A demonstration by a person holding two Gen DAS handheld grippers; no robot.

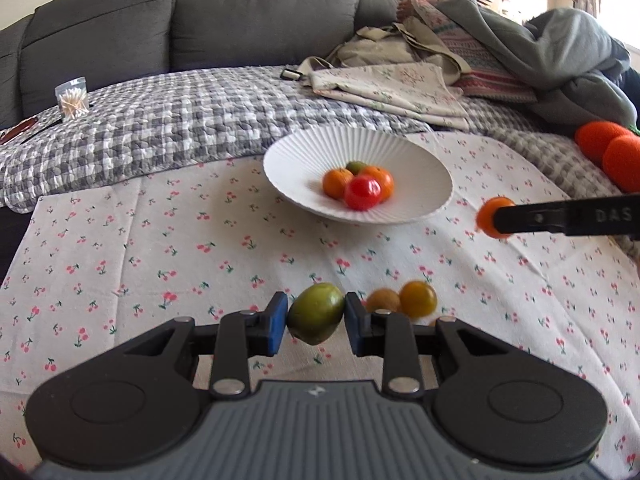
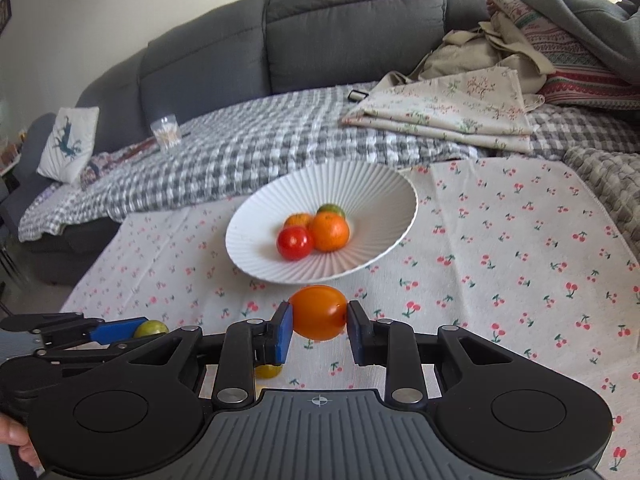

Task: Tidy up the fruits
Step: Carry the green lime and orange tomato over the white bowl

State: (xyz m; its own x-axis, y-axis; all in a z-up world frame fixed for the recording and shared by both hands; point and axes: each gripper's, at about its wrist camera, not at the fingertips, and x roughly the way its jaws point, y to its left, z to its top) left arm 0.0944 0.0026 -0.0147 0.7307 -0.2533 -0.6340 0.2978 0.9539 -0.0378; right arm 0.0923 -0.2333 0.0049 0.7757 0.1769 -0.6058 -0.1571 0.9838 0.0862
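Fruits (image 1: 362, 184) fill white bowl (image 1: 304, 152); two more (image 1: 402, 300) lie on cherry-print cloth (image 1: 160, 232).

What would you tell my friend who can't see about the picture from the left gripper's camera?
The left gripper is shut on a green fruit above a cherry-print cloth. Behind it, a white ribbed bowl holds four small fruits, and the right gripper reaches in from the right, shut on an orange fruit.

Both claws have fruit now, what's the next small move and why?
Probably carry the right claw forward over the white bowl and release there: it is shut on the orange fruit, clear of the cloth, with the bowl directly ahead. The left claw can follow with its green fruit.
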